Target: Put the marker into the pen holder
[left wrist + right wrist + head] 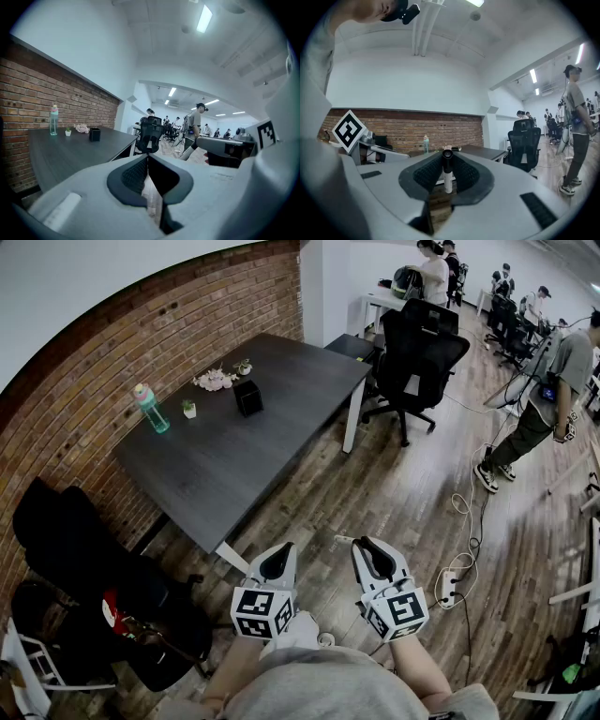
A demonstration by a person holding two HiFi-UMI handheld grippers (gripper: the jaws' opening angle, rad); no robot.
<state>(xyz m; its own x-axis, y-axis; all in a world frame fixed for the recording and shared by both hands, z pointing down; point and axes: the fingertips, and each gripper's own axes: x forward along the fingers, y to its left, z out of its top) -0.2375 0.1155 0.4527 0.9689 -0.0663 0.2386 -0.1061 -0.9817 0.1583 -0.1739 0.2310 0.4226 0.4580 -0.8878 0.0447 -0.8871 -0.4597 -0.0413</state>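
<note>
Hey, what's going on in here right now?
A person stands short of the dark table, a gripper in each hand. The right gripper has its jaws closed on the marker; the left gripper is shut and empty. The black pen holder sits on the table, far from both.

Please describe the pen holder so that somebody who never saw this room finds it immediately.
Find the dark table beside the brick wall. Toward its far end stand a green bottle, a small potted plant and pink flowers. The pen holder is the only black, box-shaped thing among them.
</note>
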